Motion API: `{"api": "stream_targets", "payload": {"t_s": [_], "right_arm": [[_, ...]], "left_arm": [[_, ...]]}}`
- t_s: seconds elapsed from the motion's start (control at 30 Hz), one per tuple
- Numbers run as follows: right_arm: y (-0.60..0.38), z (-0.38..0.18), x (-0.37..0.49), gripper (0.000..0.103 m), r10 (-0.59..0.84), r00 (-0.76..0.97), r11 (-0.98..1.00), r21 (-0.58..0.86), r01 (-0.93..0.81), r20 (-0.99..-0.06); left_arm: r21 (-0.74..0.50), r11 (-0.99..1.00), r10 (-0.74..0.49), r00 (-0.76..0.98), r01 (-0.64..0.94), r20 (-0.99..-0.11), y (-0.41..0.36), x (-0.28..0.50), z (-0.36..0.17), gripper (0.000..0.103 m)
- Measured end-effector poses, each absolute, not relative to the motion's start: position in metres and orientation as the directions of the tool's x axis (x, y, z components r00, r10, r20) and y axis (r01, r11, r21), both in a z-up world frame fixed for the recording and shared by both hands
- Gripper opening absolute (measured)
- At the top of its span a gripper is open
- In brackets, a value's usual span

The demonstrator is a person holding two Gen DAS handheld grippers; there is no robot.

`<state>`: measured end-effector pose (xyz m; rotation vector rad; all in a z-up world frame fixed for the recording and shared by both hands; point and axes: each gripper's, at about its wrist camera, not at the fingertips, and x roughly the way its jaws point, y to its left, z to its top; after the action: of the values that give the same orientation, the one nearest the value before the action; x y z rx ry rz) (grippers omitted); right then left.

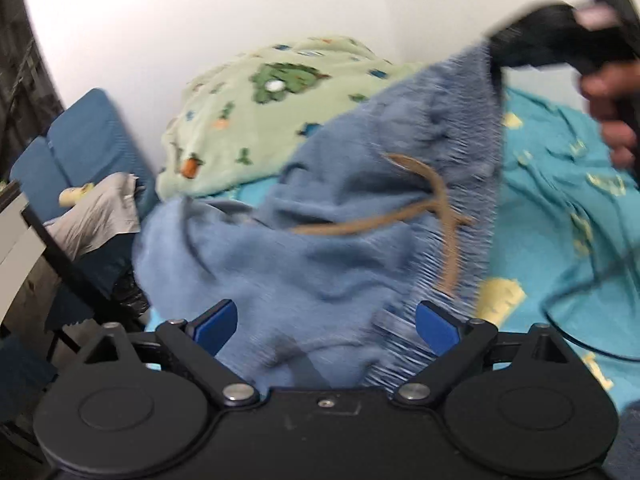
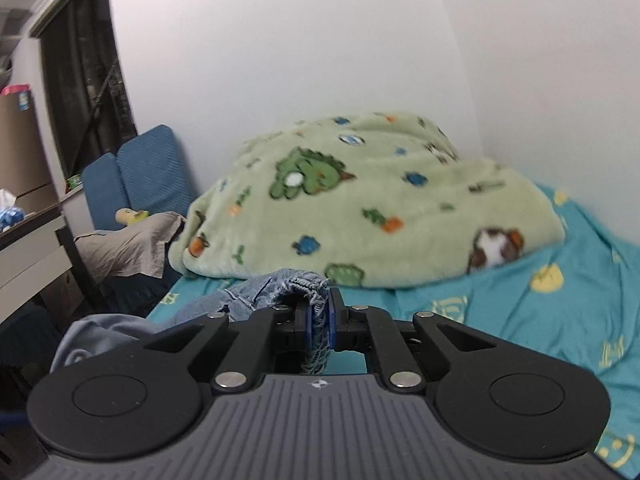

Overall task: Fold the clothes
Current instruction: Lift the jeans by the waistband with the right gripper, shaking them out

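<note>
A pair of blue denim shorts [image 1: 320,240] with an elastic waistband and a tan drawstring [image 1: 432,204] hangs above the bed. My right gripper [image 2: 320,316] is shut on the waistband [image 2: 304,284] and holds it up; it also shows at the top right of the left wrist view [image 1: 496,46]. My left gripper [image 1: 326,326] is open, its blue pads [image 1: 218,320] apart on either side of the hanging cloth, not pinching it. The shorts are blurred by motion.
A teal bedsheet [image 2: 520,300] with yellow prints covers the bed. A green fleece blanket [image 2: 360,200] is heaped at the back by the white wall. Blue cushions [image 2: 148,168], a grey garment [image 2: 128,248] and a desk edge [image 2: 32,240] stand at the left.
</note>
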<state>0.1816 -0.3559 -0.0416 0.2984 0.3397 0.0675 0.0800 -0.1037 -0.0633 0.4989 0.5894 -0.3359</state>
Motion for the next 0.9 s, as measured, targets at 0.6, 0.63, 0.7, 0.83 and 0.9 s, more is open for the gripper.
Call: {"api": "stream_targets", "payload": {"t_s": [0.6, 0.63, 0.7, 0.83, 0.9], "right_arm": [[-0.402, -0.062, 0.182, 0.006, 0.111, 0.923, 0.901, 0.43, 0.063, -0.369], [-0.402, -0.062, 0.182, 0.006, 0.112, 0.923, 0.9, 0.431, 0.062, -0.367], [-0.401, -0.062, 0.182, 0.007, 0.115, 0.926, 0.901, 0.43, 0.055, -0.359], [-0.399, -0.059, 0.18, 0.007, 0.12, 0.933, 0.906, 0.422, 0.037, -0.339], [-0.396, -0.056, 0.179, 0.007, 0.121, 0.937, 0.912, 0.41, 0.026, -0.327]], "left_arm": [[0.487, 0.741, 0.017, 0.712, 0.462, -0.702, -0.123, 0.101, -0.127, 0.091], [0.486, 0.739, 0.018, 0.707, 0.467, -0.707, -0.124, 0.104, -0.129, 0.091], [0.473, 0.747, 0.021, 0.694, 0.468, -0.72, -0.126, 0.107, -0.134, 0.091], [0.433, 0.771, 0.03, 0.652, 0.467, -0.757, -0.134, 0.111, -0.146, 0.09], [0.431, 0.776, 0.04, 0.646, 0.461, -0.762, -0.135, 0.114, -0.15, 0.091]]}}
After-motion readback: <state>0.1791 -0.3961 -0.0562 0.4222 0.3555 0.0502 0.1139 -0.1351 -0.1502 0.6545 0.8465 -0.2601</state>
